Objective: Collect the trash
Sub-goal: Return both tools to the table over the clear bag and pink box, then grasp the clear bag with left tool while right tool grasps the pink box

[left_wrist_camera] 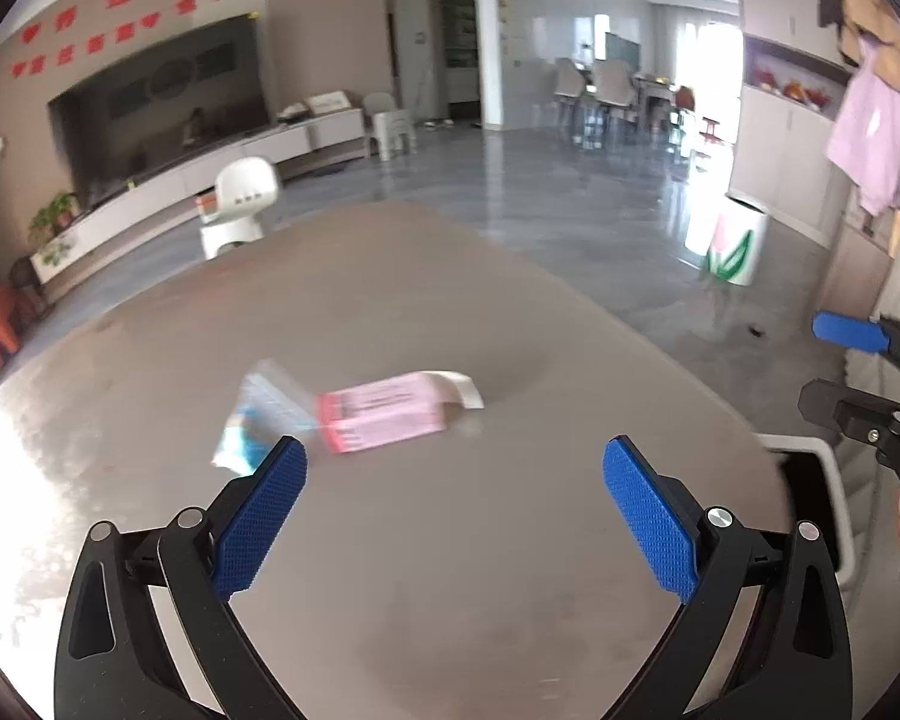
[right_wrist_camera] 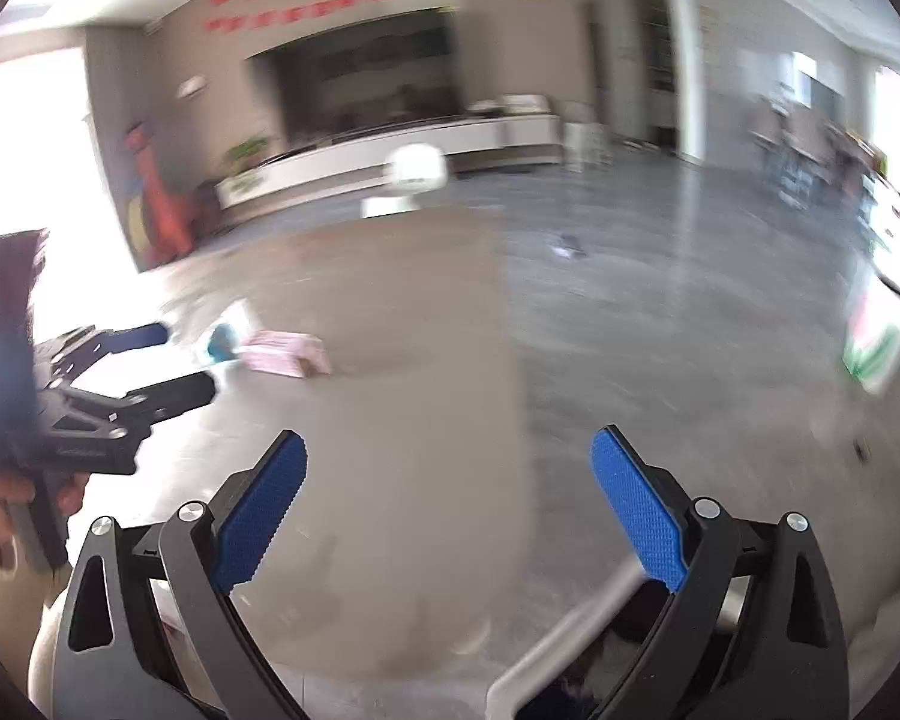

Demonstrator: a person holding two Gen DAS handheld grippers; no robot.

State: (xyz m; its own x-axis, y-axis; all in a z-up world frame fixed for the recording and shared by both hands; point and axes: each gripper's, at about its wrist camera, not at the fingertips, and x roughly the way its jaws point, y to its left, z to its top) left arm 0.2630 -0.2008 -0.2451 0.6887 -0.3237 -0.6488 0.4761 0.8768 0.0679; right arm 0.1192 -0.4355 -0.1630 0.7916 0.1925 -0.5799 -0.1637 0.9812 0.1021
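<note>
While both my claws hang spread wide and empty above the table (left_wrist_camera: 450, 540), I judge the step in hand to be the reach for the next piece of trash. My left gripper (left_wrist_camera: 453, 516) has nothing between its blue pads, and my right gripper (right_wrist_camera: 447, 510) is just as wide and bare.

I take the pink box (left_wrist_camera: 384, 414) as my landmark: it lies flat on the table ahead of my left claw, one end flap open. Touching its left end is a clear wrapper (left_wrist_camera: 258, 426) with a blue print. Right of the box the tabletop is bare up to its rounded edge, and below that edge stands a white-rimmed bin (left_wrist_camera: 822, 480).

Next I need to bring one claw down over the box, straddle its narrow width and close. Behind the box the table ends at open floor, so a shove could push it off. A white stool (left_wrist_camera: 243, 204) stands well beyond.
</note>
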